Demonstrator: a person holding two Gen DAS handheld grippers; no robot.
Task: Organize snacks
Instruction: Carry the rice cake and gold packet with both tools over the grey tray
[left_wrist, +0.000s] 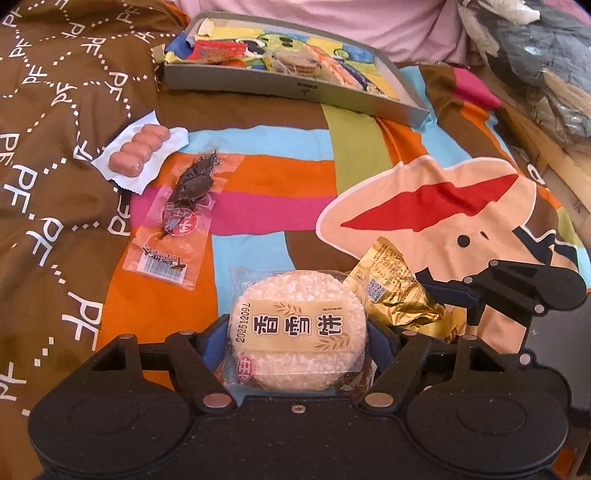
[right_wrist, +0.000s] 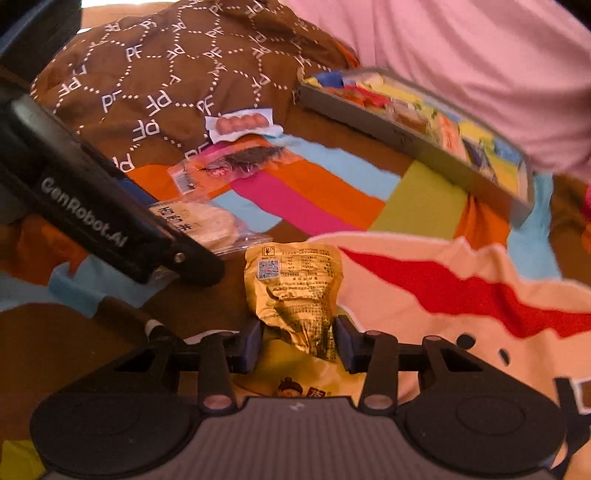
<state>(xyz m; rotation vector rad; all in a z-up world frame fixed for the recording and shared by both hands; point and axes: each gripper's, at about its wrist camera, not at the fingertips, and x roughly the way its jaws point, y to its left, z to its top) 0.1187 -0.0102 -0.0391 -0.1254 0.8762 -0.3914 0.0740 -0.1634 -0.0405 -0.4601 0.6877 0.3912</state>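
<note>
While your left gripper (left_wrist: 297, 338) sits low over the bedspread (left_wrist: 280, 177), its blue fingers (left_wrist: 212, 341) stand fairly wide apart with the round rice cracker pack (left_wrist: 299, 332) between them; each pad lies right at the pack's edge, though you cannot tell whether they press it. The pack's gold band carries large Chinese characters, the date code "20251209" along one end, and a small red logo at the bottom corner.

Your right gripper (right_wrist: 298, 345) is about half open, its blue pads (right_wrist: 251, 345) flanking the lower end of the crumpled gold snack packet (right_wrist: 295, 291); a firm pinch cannot be confirmed. That packet shows a QR code and fine printed text too small to read. Seen from the right wrist view, the left gripper's black body reads "GenRobot.AI".

Both tools point forward along the bed, side by side, the gold packet lying just beside the rice cracker. Farther ahead lie a clear pack of dark dried snack (left_wrist: 184, 206) with a barcode and a blue-edged pack of pink sausages (left_wrist: 138, 155). Beyond them, the shallow grey box (left_wrist: 295, 86) already holds several colourful snacks. "PF" repeats across the brown fabric (left_wrist: 55, 110).
</note>
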